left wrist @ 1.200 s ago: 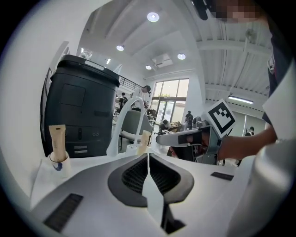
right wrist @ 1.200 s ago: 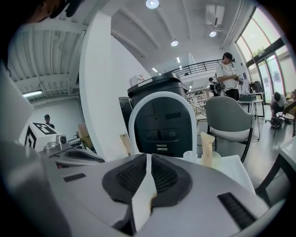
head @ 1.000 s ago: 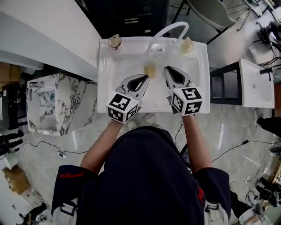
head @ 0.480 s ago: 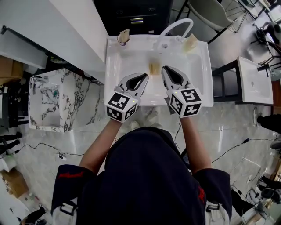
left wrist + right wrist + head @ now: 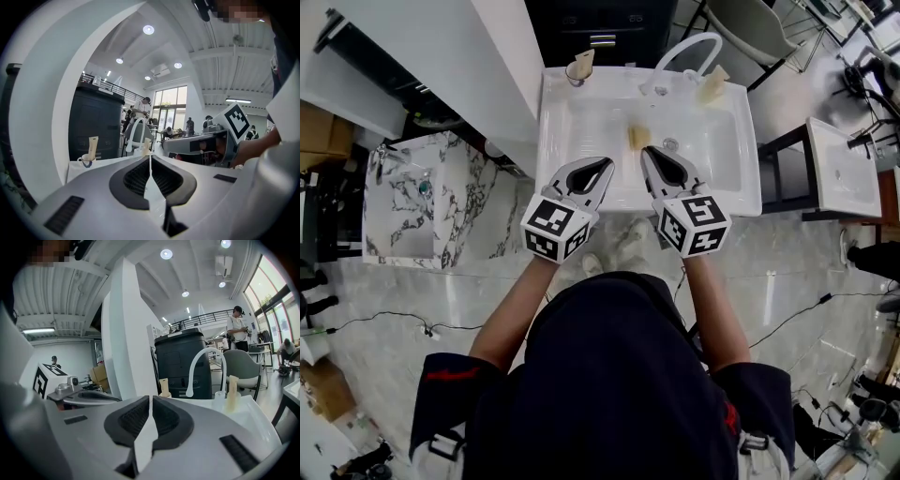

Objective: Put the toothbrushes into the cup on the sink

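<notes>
Your left gripper (image 5: 607, 164) and right gripper (image 5: 647, 152) hover with jaws pressed together, empty, over the front rim of the white ceramic sink (image 5: 747, 150); the small white cup (image 5: 577, 73) stands at its back-left corner.

The sink (image 5: 581, 131) is finished in glossy white ceramic, and the faucet (image 5: 684, 47) is smooth and white. The floor (image 5: 787, 272) is laid in polished pale stone. The left gripper (image 5: 150, 158) and right gripper (image 5: 150, 400) are moulded in matt grey plastic, with ribbed black pads.
</notes>
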Available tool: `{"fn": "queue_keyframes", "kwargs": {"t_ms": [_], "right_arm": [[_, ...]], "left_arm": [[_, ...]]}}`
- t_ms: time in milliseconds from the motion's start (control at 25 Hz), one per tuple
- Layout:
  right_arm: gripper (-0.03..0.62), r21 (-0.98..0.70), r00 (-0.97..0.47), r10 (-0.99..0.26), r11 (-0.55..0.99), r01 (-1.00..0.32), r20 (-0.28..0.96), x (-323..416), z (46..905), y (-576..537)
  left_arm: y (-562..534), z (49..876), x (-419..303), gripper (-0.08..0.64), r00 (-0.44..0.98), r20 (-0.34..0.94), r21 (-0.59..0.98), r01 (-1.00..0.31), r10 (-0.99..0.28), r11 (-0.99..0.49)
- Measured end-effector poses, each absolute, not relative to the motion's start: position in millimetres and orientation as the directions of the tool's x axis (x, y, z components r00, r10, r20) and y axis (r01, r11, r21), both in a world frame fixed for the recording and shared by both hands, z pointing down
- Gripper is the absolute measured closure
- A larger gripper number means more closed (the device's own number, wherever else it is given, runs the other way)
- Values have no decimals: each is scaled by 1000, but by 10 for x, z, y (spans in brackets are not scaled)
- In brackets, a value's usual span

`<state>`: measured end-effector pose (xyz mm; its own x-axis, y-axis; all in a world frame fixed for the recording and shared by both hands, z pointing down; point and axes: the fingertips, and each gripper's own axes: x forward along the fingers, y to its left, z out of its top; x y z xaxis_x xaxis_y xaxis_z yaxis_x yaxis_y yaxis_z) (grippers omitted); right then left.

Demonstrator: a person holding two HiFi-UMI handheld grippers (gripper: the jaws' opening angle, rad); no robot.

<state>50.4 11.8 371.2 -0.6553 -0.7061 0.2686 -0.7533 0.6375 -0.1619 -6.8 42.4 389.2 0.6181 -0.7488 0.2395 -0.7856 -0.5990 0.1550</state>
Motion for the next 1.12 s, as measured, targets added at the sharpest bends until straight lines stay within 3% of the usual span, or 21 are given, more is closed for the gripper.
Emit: {"fn": "queue_keyframes", "kwargs": {"t_ms": [640,1120], "right_arm": [[552,-106,-651,-718,647,-755,247,556,3590,343],[554,-120,-689,-682,683,-720,245,955,3551,272]], "left_arm": [[573,3696,-46,537,596,185,132,-803,-782,-581],[501,3621,374,537,556,201,128,-831,-807,-541]]}}
